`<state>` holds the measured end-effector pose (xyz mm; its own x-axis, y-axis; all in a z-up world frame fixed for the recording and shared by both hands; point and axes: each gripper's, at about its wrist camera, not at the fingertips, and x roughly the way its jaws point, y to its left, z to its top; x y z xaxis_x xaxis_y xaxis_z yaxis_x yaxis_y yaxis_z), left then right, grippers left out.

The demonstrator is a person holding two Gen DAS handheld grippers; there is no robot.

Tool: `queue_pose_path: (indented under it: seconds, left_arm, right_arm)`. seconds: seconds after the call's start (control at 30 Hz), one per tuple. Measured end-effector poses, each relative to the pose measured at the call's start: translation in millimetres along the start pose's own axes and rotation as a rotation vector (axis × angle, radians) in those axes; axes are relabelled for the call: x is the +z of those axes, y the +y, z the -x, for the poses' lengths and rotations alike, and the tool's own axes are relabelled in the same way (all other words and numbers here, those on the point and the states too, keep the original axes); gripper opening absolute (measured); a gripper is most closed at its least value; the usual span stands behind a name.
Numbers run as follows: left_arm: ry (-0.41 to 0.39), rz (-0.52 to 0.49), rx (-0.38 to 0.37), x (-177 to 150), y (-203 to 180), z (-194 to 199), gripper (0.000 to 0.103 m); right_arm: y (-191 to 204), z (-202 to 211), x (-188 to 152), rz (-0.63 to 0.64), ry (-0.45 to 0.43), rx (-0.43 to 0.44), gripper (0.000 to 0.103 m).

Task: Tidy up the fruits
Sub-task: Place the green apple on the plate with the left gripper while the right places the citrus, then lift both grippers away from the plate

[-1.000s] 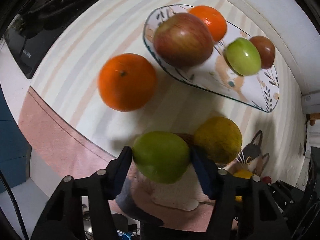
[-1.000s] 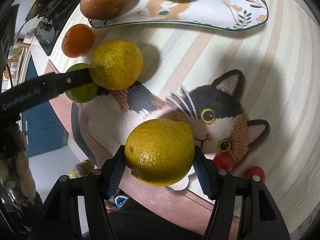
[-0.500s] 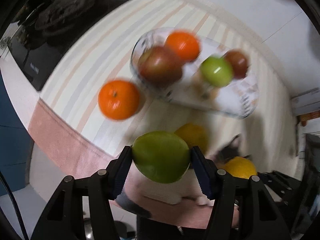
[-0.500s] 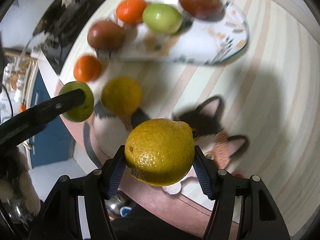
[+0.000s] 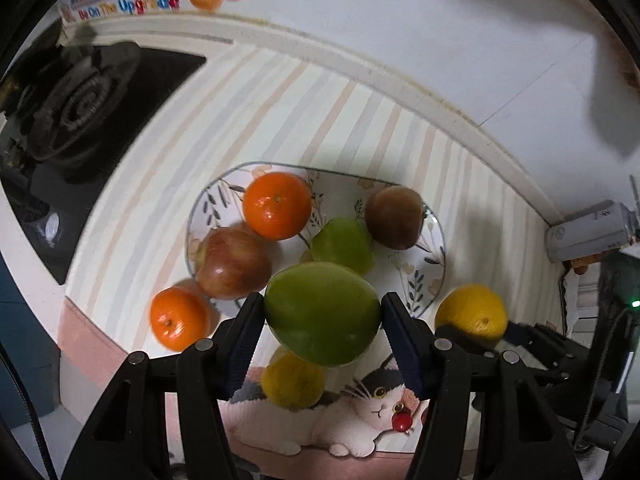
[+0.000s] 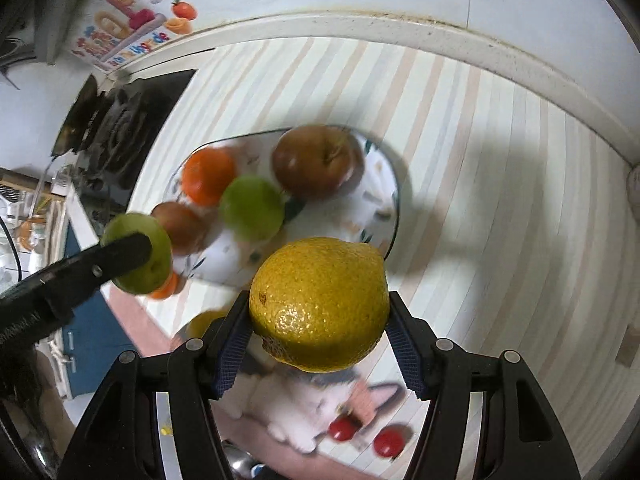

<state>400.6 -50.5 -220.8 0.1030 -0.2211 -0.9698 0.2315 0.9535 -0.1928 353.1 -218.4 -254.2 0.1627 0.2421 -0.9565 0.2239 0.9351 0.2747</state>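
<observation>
Left tool (image 5: 322, 314) is clamped on a smooth green apple (image 5: 322, 314), right tool (image 6: 319, 304) on a bumpy yellow citrus (image 6: 319, 304); both hang above the oval floral plate (image 5: 434, 236), probably for a drop-off.

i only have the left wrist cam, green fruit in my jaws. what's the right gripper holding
Observer: The right gripper is shut on a yellow citrus fruit, pads pressed on both sides.
Operator: is it over the plate
Observer: In its view the plate lies just beyond the fruit, with the far right part bare.
Operator: anything under it i can't see
Observer: Two small red balls lie on the cat mat below it; your view shows only one clearly.
</observation>
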Motion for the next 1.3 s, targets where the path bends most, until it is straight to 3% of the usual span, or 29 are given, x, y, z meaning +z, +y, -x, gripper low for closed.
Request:
queue_pose_path:
  seconds: [0.27,0.43,0.47,0.5,0.53,0.57,0.67,0.83,0.87,0.9,1.3]
  left_arm:
    - [0.120,0.021,0.035,21.0,3.9,-50.7,0.058]
    - [0.172,0.044,0.063,22.6,7.9,-66.6,0.058]
    - [0.170,0.044,0.060,22.5,8.8,-66.0,0.058]
    - [0.162,0.040,0.059,22.6,8.5,-64.8,0.058]
    - [0.154,0.036,0.061,22.9,8.0,-63.4,0.058]
    - [0.142,0.034,0.067,23.7,7.4,-60.5,0.062]
    - [0.105,0.036,0.076,24.8,9.3,-49.9,0.081]
    - [0.078,0.036,0.120,18.8,16.4,-40.3,0.086]
    - [0.074,0.037,0.135,17.1,18.6,-39.3,0.096]
    - [0.069,0.037,0.147,14.5,20.5,-38.4,0.099]
    - [-0.043,0.054,0.216,-25.7,29.8,4.0,0.099]
  right_arm:
    - [-4.1,-39.3,29.6,0.013,0.060,-0.044,0.067]
    - [-7.9,-58.1,31.9,-0.013,0.110,-0.009,0.068]
    - [-8.1,-60.8,31.3,-0.010,0.122,-0.004,0.068]
    - [-7.6,-59.7,30.6,-0.004,0.113,0.004,0.074]
    - [-7.8,-58.2,30.4,0.000,0.110,0.004,0.086]
    - [-6.9,-56.0,30.1,0.007,0.110,-0.001,0.090]
    - [-7.4,-48.3,26.9,0.015,0.099,-0.021,0.091]
    - [-4.9,-32.5,19.8,0.053,0.075,-0.112,0.093]
    - [-4.1,-29.1,17.6,0.060,0.067,-0.123,0.093]
    - [-3.6,-26.7,16.2,0.065,0.062,-0.138,0.093]
    - [12.4,7.0,-14.1,0.129,0.012,-0.172,0.093]
